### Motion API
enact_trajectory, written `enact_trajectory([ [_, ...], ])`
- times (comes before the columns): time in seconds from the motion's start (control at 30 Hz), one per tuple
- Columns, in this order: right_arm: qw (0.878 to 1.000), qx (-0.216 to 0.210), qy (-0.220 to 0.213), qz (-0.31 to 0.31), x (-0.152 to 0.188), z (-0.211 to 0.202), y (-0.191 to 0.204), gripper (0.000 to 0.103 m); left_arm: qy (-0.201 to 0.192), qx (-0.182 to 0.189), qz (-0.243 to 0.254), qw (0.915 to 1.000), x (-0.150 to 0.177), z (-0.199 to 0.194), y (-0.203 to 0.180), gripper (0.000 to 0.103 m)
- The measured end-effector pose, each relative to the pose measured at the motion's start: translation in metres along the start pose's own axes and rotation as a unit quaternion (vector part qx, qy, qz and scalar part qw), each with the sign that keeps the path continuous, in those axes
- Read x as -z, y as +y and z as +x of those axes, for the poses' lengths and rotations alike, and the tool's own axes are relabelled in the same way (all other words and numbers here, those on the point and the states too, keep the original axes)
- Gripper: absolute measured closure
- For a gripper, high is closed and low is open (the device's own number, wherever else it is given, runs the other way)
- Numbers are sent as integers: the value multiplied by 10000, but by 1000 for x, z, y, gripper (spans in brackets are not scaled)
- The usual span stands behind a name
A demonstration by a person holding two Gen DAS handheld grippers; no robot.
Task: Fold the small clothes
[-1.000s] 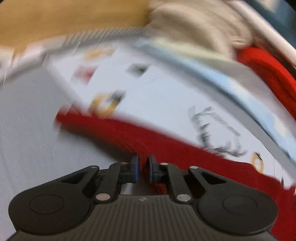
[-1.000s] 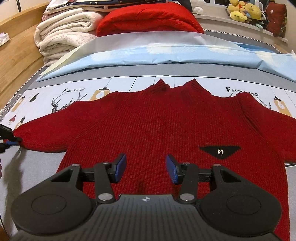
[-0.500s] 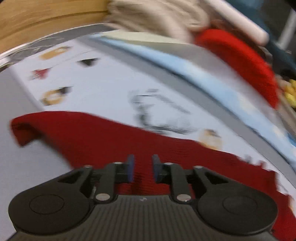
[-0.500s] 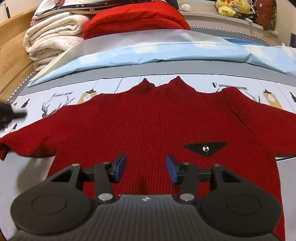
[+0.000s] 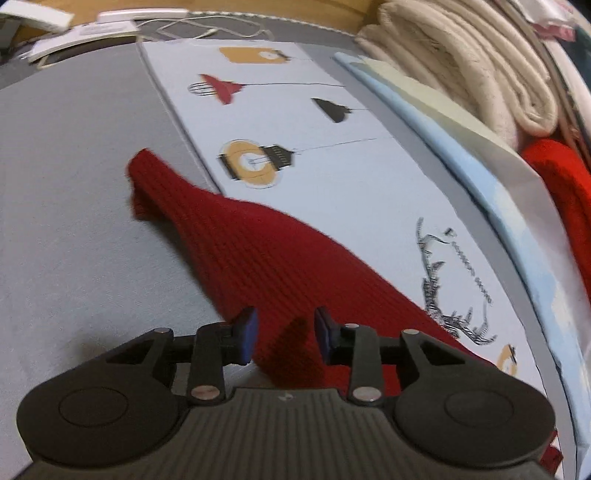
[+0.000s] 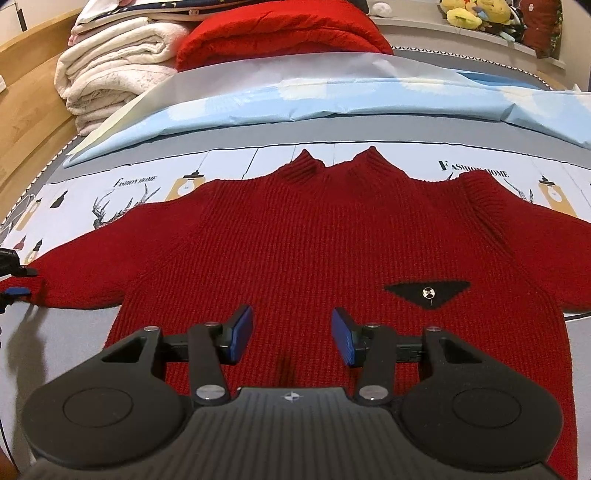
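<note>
A dark red knit sweater [image 6: 314, 240] lies spread flat, front up, on the bed, collar away from me, with a black triangular patch [image 6: 428, 293] on its chest. My right gripper [image 6: 291, 332] hovers open over the sweater's lower middle, nothing between its blue pads. In the left wrist view the left sleeve [image 5: 258, 251] stretches away to its cuff [image 5: 144, 173]. My left gripper [image 5: 284, 332] hangs just above that sleeve, its jaws opening, the pads not pressing on the knit. The left gripper [image 6: 18, 281] also shows at the left edge of the right wrist view, by the sleeve.
The bedspread [image 6: 122, 192] is grey with printed lamps and deer. Behind the sweater lie a light blue sheet [image 6: 332, 99], folded cream blankets [image 6: 114, 74] and a red blanket [image 6: 280, 33]. Plush toys [image 6: 476, 14] sit far right. A wooden bed frame [image 6: 26, 110] runs on the left; cables [image 5: 207, 31] lie near it.
My left gripper went from shut at the sleeve cuff to open, letting the cuff go, and shifted along the sleeve. The sleeve now lies flat. The right gripper stayed put.
</note>
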State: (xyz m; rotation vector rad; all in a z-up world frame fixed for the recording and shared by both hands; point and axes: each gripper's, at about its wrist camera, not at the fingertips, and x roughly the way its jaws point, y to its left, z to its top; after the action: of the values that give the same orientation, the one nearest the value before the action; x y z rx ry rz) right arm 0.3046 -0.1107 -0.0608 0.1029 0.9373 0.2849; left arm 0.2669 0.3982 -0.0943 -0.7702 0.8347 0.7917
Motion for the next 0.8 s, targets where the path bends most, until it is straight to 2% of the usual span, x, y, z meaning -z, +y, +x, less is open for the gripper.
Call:
enact_trajectory([
  [0.1,10000,-16,15,-9,1,0,-1,54,68,-116,-316,9994,2,0,6,63],
  [0.23,10000,-40,48,-63,2,0,0,54,188,-288,-378,9987,5,6,14,63],
  [0.3,10000,-45,61,-54,2,0,0,54,203,-237,-563,9979,7,6,21,63],
  [0.4,10000,-45,60,-30,1,1,-1,54,93,-73,-452,9989,6,7,19,64],
  [0.47,10000,-52,71,-34,1,1,-1,54,44,-20,-368,9993,8,7,15,85],
  [0.53,9999,-56,82,-29,1,1,-2,54,-167,46,-159,9997,10,0,7,89],
  [0.6,10000,-57,79,-20,1,0,-3,54,-545,95,323,9979,13,-14,-13,91],
  [0.67,10000,-54,66,3,1,-1,-5,54,-979,423,1014,9891,21,-37,-46,91],
  [0.73,10000,-32,29,54,0,-2,-7,54,-1158,1131,1523,9750,36,-64,-81,92],
  [0.77,10000,-23,1,80,-1,-3,-9,54,-1202,1626,1814,9624,49,-81,-100,92],
  [0.8,9999,-13,-24,102,-1,-4,-11,54,-1246,1972,2102,9494,62,-94,-116,92],
])
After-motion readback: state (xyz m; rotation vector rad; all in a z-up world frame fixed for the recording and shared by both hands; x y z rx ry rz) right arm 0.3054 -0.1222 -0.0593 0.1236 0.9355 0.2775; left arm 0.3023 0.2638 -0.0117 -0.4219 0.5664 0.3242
